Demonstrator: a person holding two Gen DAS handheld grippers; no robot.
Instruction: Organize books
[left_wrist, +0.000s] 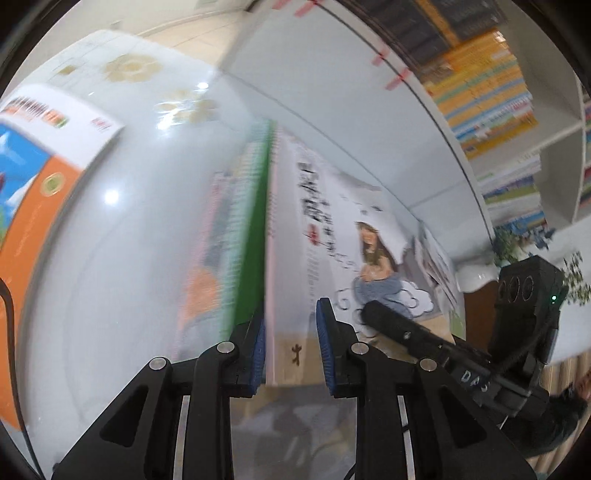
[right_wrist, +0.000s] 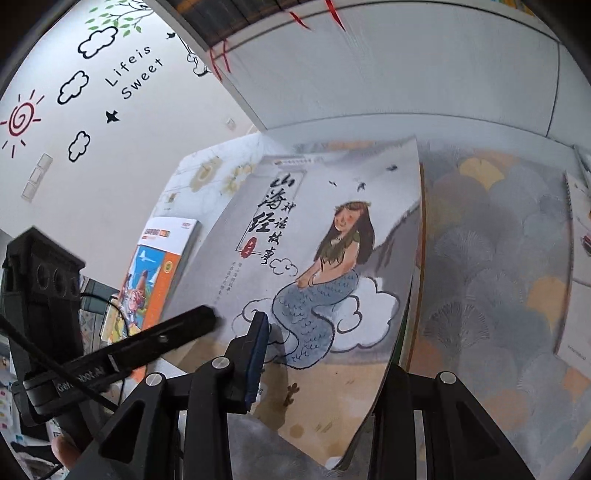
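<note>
Both grippers point steeply down and hold one stack of books upright above the white table (left_wrist: 122, 258). The left gripper (left_wrist: 290, 347) is clamped on the stack's lower corner: its left pad presses the green-spined book (left_wrist: 251, 258) and its right pad sits on the face of the mermaid-cover book (left_wrist: 332, 229), which leans to the right of the green one. Motion blur smears the green book's cover.

In the right wrist view, the right gripper (right_wrist: 325, 373) closes on the same mermaid-cover book (right_wrist: 325, 266); the left blue pad (right_wrist: 258, 350) lies on the front cover, and the other finger is hidden behind the book's bottom edge.

An orange-and-blue book (right_wrist: 155, 273) lies flat on the table left of the held stack. A fan-patterned cloth (right_wrist: 498, 258) lies right of the mermaid-cover book. A filled bookshelf (left_wrist: 491, 96) stands beyond it.
</note>
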